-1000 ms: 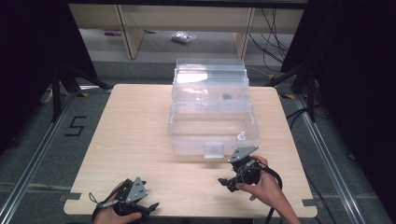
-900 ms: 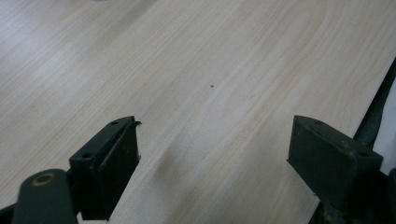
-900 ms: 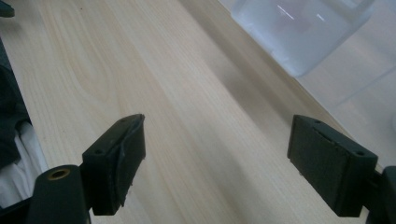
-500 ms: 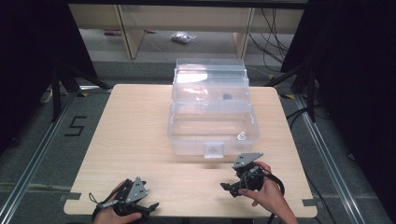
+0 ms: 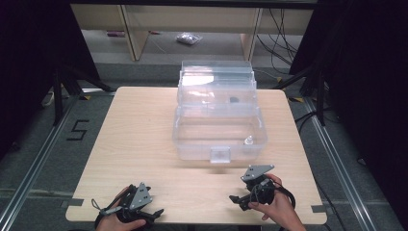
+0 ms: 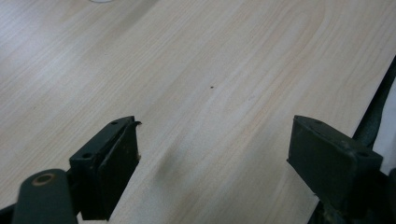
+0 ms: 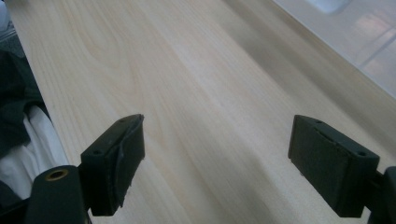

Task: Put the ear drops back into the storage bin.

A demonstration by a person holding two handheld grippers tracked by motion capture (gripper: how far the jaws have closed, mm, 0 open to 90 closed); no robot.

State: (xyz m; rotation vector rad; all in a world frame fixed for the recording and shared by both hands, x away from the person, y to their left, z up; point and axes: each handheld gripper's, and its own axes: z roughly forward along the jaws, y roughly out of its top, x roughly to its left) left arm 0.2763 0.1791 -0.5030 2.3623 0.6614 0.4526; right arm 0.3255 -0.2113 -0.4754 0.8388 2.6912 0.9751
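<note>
A light wood counter (image 5: 144, 144) carries a clear plastic box (image 5: 219, 134) at its middle, toward the far side — lid tipped up at the back, a small latch tab on the front wall. Inside the box there's a tiny pale item (image 5: 248, 140) near the front right corner, too small to tell what it is, plus a dark speck (image 5: 233, 100) further back.

The left gripper (image 5: 156, 211) sits low at the near left edge of the counter in the person's left hand (image 5: 118, 219), its fingers (image 6: 112, 163) spread wide apart with nothing between them, just bare wood grain. The right gripper (image 5: 235, 199) is near the front right, just in front of the box but well clear of it — its fingers (image 7: 116, 158) are also wide apart and empty, hovering over bare counter
</note>
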